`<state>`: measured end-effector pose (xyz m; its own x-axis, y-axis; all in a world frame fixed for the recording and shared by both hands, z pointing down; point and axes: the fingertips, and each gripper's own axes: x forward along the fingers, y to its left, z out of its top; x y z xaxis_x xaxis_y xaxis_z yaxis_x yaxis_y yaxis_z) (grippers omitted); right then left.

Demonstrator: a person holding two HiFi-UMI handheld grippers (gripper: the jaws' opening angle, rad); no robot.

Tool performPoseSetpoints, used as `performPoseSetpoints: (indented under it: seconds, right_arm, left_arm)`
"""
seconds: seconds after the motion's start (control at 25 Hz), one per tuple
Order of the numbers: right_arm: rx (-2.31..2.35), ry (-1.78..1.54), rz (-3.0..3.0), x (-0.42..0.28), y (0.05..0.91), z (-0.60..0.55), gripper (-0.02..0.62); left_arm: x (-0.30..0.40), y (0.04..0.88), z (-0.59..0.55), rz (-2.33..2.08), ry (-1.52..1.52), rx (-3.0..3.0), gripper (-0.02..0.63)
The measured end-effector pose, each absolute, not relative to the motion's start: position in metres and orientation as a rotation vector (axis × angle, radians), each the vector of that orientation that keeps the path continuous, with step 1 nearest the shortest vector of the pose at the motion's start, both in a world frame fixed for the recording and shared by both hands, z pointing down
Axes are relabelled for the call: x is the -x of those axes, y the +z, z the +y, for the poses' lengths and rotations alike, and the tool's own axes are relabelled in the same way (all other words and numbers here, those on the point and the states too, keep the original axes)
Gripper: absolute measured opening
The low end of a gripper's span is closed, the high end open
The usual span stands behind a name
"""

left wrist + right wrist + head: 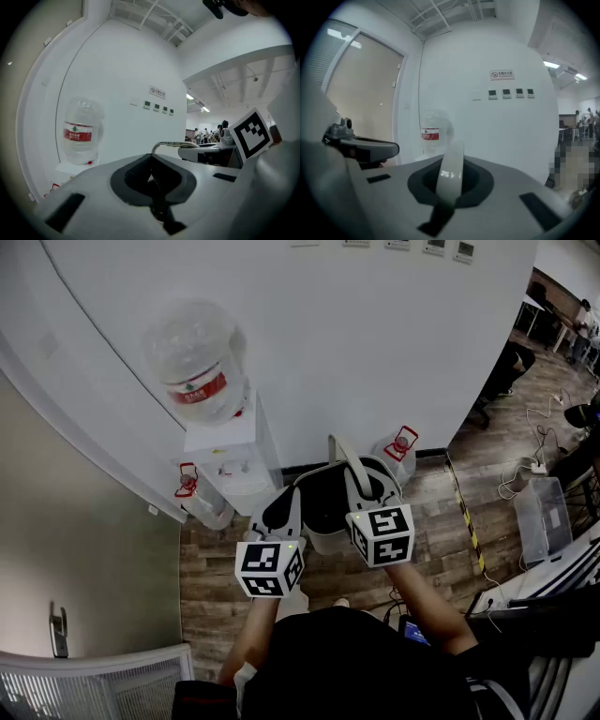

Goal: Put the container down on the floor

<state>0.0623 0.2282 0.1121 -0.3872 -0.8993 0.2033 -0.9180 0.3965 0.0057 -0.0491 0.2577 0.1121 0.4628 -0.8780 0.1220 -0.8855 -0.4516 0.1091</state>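
In the head view a pale grey container (323,521) with a dark inside hangs above the wooden floor between my two grippers. Its arched handle (348,457) rises to my right gripper (361,491), which is shut on it. The right gripper view shows that white handle strap (452,165) clamped between the jaws of the right gripper (449,183). My left gripper (281,510) sits beside the container's left rim, and its jaws (153,182) meet with nothing between them. The handle (169,144) shows ahead of it, to the right.
A white water dispenser (232,457) with a large bottle (195,360) stands against the wall just ahead. Spare bottles (193,491) (399,450) stand on the floor at either side. A clear plastic box (538,517) and cables lie at the right.
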Motion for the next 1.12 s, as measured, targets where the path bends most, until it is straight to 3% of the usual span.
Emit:
performPoseSetpoints:
  seconds: [1.12]
  right_arm:
    - [-1.616, 0.171, -2.525, -0.078, 0.109, 0.233, 0.028]
  left_arm:
    - [0.034, 0.103, 0.265, -1.57, 0.041, -2.554, 0.015]
